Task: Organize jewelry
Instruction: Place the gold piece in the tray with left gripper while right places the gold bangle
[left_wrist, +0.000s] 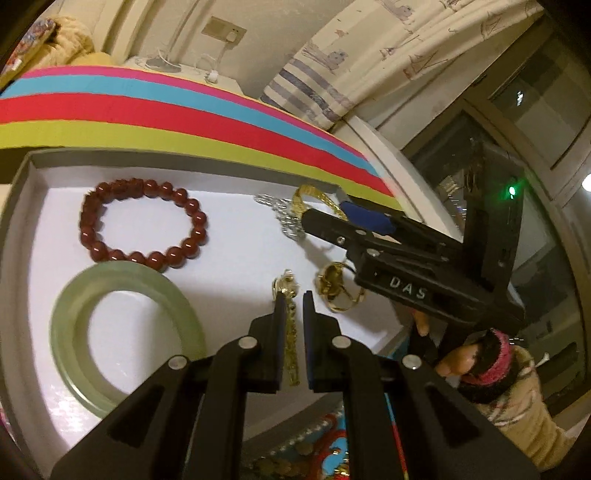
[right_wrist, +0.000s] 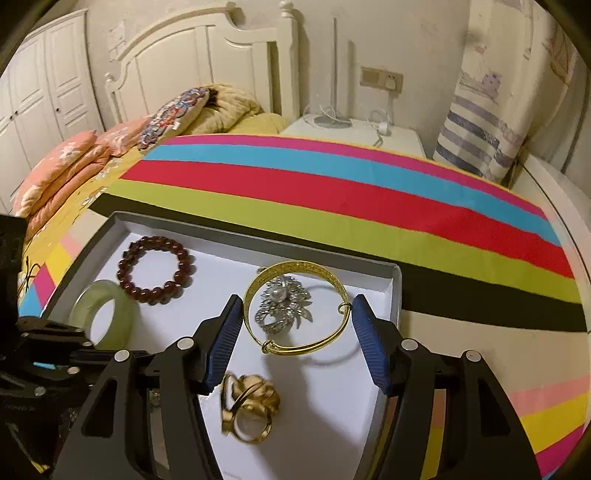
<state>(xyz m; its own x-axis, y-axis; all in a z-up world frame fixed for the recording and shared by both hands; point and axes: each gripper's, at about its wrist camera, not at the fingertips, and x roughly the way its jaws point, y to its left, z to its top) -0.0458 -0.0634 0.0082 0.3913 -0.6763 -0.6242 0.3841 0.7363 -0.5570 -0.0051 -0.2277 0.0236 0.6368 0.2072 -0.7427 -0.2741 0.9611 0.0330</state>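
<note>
A white shallow box (left_wrist: 33, 177) (right_wrist: 397, 291) lies on a striped bedspread. In it lie a red bead bracelet (left_wrist: 142, 225) (right_wrist: 155, 269), a green jade bangle (left_wrist: 127, 339) (right_wrist: 99, 314), a silver brooch (right_wrist: 282, 304) (left_wrist: 284, 216), a gold bangle (right_wrist: 295, 308) (left_wrist: 314, 201) and gold rings (right_wrist: 249, 406) (left_wrist: 334, 286). My left gripper (left_wrist: 293, 299) is nearly shut with a gold chain piece (left_wrist: 290, 332) between its fingers. My right gripper (right_wrist: 295, 310) is open with its fingers on either side of the gold bangle, which rings the brooch.
The rainbow-striped bedspread (right_wrist: 332, 192) surrounds the box. A white nightstand (right_wrist: 354, 133) with cables and a striped curtain (right_wrist: 491, 125) stand beyond. Pillows (right_wrist: 74, 162) and a headboard are at far left. The person's gloved hand (left_wrist: 476, 365) holds the right gripper.
</note>
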